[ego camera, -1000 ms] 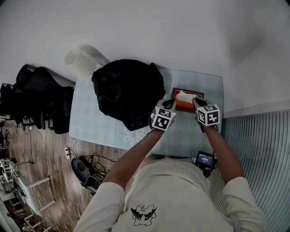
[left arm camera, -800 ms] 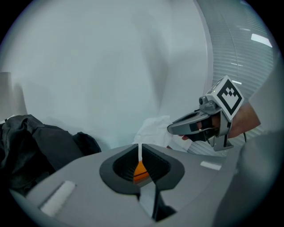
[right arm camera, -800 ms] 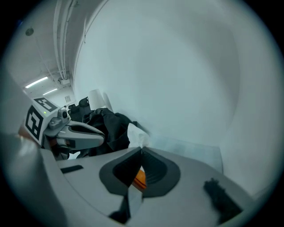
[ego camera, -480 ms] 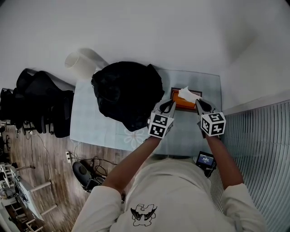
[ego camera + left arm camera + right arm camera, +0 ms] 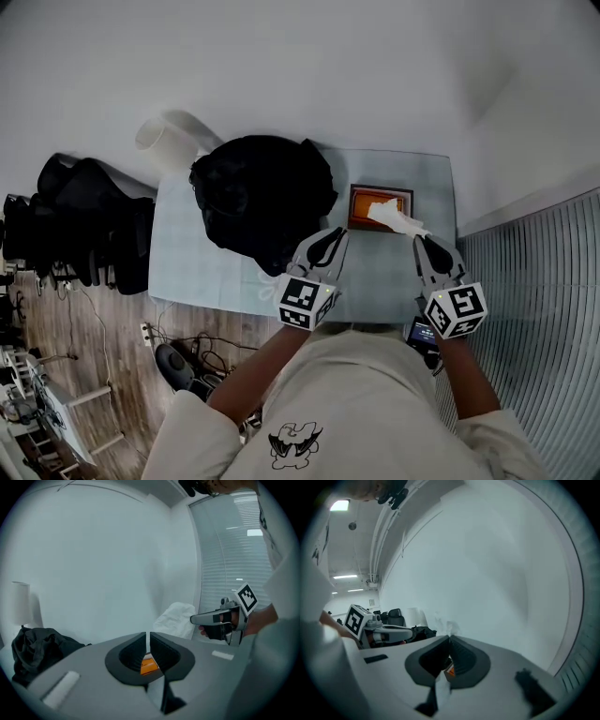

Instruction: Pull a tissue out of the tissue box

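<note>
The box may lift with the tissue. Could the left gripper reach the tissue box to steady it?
Probably yes: the left gripper hangs just short of the tissue box, with only bare tablecloth between them; the black bag lies off to its left.

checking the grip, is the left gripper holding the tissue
No, the tissue is pinched in the right gripper; the left gripper holds nothing.

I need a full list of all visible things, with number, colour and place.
table: one, pale blue cloth, centre
bag: one, black, table's left part
tissue box: one, orange, table's right part
tissue: one, white, stretched out of the box
roll: one, white, behind table's left corner
chairs: several, black, far left
cables: several, dark, on wooden floor
left gripper: one, grey, jaws together, empty
right gripper: one, grey, jaws shut on tissue
</note>
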Action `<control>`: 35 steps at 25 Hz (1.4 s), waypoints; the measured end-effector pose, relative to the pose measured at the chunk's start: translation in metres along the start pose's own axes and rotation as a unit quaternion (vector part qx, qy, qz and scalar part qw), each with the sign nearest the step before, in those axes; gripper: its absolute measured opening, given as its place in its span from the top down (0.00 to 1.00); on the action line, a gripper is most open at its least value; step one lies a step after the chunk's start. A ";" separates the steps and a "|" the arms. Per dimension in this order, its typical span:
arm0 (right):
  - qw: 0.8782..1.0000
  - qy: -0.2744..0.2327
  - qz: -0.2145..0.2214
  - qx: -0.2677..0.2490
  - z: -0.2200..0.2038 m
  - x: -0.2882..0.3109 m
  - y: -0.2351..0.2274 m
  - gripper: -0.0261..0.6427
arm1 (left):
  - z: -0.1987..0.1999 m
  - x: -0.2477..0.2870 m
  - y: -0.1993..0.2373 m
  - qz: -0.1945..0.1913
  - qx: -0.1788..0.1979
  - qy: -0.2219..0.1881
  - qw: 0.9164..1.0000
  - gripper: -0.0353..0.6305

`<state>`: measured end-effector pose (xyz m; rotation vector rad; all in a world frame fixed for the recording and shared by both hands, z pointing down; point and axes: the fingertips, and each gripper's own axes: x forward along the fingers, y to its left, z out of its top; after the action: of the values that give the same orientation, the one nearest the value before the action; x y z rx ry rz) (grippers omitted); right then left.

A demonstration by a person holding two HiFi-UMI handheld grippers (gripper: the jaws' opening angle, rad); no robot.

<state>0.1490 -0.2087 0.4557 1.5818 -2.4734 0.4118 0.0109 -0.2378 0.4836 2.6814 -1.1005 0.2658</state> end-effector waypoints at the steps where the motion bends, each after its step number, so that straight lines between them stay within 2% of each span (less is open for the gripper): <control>1: 1.000 -0.002 0.001 0.002 -0.001 -0.007 0.005 0.94 | 0.000 -0.007 -0.002 0.001 0.005 -0.002 1.000 0.90; 8: 1.000 -0.027 0.004 0.006 -0.005 -0.045 0.032 0.94 | 0.000 -0.050 -0.017 0.009 0.010 -0.026 1.000 0.90; 16: 0.999 -0.046 0.011 0.000 -0.004 -0.065 0.054 0.94 | 0.002 -0.080 -0.029 0.021 -0.013 -0.047 0.999 0.90; 24: 0.999 -0.052 0.008 0.008 -0.013 -0.055 0.051 0.94 | 0.001 -0.077 -0.030 0.019 0.000 -0.043 0.999 0.90; 35: 0.999 -0.039 0.007 0.010 -0.020 -0.043 0.053 0.94 | -0.003 -0.072 -0.024 0.024 -0.005 -0.030 0.999 0.90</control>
<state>0.1186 -0.1440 0.4545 1.6198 -2.5458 0.3865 -0.0229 -0.1728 0.4652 2.6732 -1.1808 0.1885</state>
